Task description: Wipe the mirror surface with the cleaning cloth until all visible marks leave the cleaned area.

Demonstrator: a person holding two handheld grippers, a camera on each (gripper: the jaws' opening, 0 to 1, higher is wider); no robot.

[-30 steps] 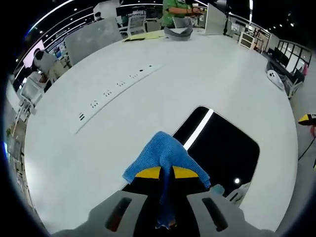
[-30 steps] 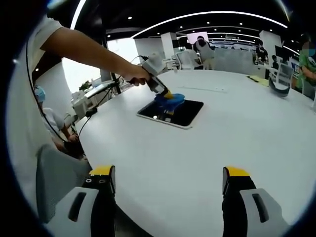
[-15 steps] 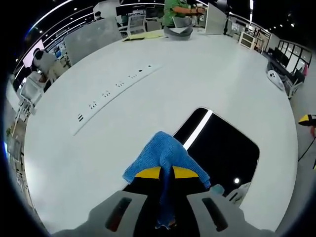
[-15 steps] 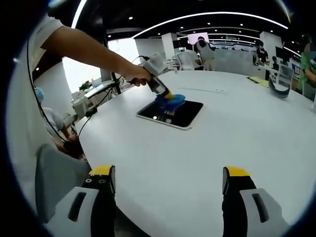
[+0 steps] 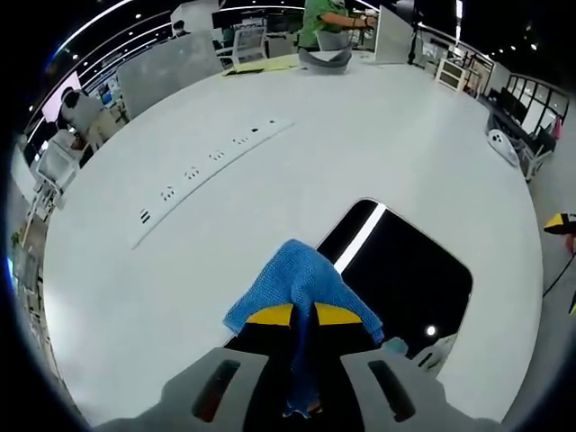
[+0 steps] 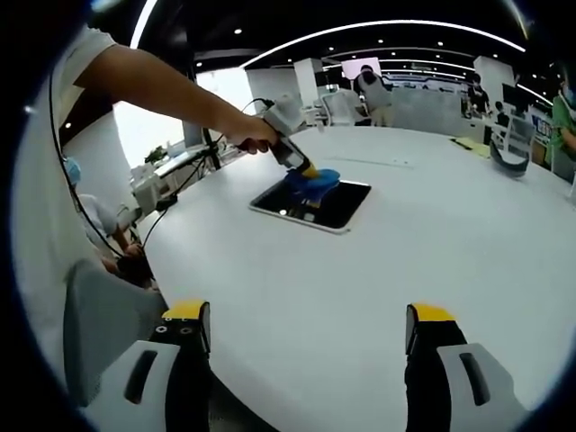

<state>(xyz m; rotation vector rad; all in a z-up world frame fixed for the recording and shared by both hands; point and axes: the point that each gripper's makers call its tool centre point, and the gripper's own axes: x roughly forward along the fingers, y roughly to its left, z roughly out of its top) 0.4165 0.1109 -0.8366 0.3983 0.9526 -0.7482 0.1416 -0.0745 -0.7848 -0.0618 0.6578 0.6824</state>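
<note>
A dark rectangular mirror (image 5: 409,274) lies flat on the white table (image 5: 360,135), reflecting ceiling lights. My left gripper (image 5: 303,315) is shut on a blue cleaning cloth (image 5: 301,279), which drapes over its yellow-tipped jaws at the mirror's near left edge. In the right gripper view the same mirror (image 6: 335,211) lies far ahead, with the blue cloth (image 6: 313,179) held over it by the left gripper (image 6: 309,172) in a person's hand. My right gripper (image 6: 307,326) stands open near the table's edge with nothing between its jaws.
A strip of power sockets (image 5: 211,157) runs across the table beyond the mirror. A grey object (image 5: 326,58) and papers lie at the far edge near a person in green. Chairs and people sit around the room. A white object (image 5: 502,144) rests far right.
The left gripper with the cloth has shifted slightly further along the mirror; the right gripper has not moved.
</note>
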